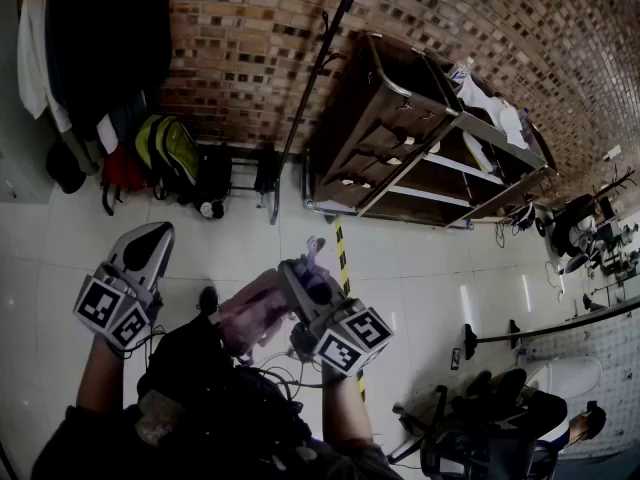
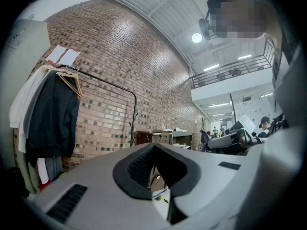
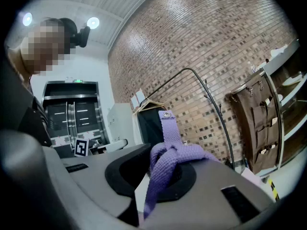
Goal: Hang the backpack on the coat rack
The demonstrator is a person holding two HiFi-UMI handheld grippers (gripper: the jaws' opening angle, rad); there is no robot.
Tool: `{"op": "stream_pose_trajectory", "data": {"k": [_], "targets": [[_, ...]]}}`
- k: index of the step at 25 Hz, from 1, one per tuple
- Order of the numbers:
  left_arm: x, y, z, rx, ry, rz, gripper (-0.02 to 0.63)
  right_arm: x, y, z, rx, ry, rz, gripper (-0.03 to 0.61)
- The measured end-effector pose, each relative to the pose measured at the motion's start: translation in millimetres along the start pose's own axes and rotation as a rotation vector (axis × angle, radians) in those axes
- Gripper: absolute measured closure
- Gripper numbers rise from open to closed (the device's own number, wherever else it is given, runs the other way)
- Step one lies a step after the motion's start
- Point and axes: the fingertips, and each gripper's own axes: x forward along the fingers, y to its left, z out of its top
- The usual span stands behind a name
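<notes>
A pink-purple backpack (image 1: pixel 250 316) hangs close in front of me, with my right gripper (image 1: pixel 300 273) shut on its woven purple strap (image 3: pixel 168 159). The strap bunches between the right gripper's (image 3: pixel 160 152) jaws, and its riveted end sticks up above them. My left gripper (image 1: pixel 150 240) is held level to the left of the backpack. In its own view the left gripper (image 2: pixel 153 147) has its jaw tips together and nothing between them. The black coat rack (image 1: pixel 318 63) stands ahead against the brick wall, its hooks at the top. The backpack's lower part is hidden behind my arms.
A clothes rail with dark and white garments (image 1: pixel 90 38) stands at the left, with a yellow-green backpack (image 1: pixel 165 148) and a red bag (image 1: pixel 120 168) below it. A brown shelf cart (image 1: pixel 400 128) is to the right of the rack. Yellow-black tape (image 1: pixel 340 248) crosses the floor. Chairs (image 1: pixel 480 428) sit lower right.
</notes>
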Motion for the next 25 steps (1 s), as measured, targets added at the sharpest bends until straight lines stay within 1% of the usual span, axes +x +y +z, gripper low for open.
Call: {"op": "stream_pose_trajectory", "data": {"k": [6, 9, 13, 19, 25], "targets": [[44.8, 12.1, -32.8, -0.010, 0.058, -0.030, 0.577, 16.2, -54.6, -1.8, 0.001, 0.008, -0.017, 0.538], [75.2, 27.4, -43.1, -0.019, 0.080, -0.042, 0.577, 34.1, -85.2, -0.4, 0.001, 0.026, -0.030, 0.537], [130.6, 60.1, -46.0, -0.034, 0.088, -0.059, 0.577, 70.0, -128.7, 9.6, -0.001, 0.051, -0.035, 0.537], [228.9, 119.6, -43.6, -0.043, 0.112, -0.105, 0.577, 139.6, -194.4, 39.8, -0.008, 0.071, -0.046, 0.537], [316.0, 184.8, -34.6, -0.030, 0.087, -0.144, 0.577, 209.9, -268.4, 75.4, 0.021, 0.059, -0.099, 0.536]]}}
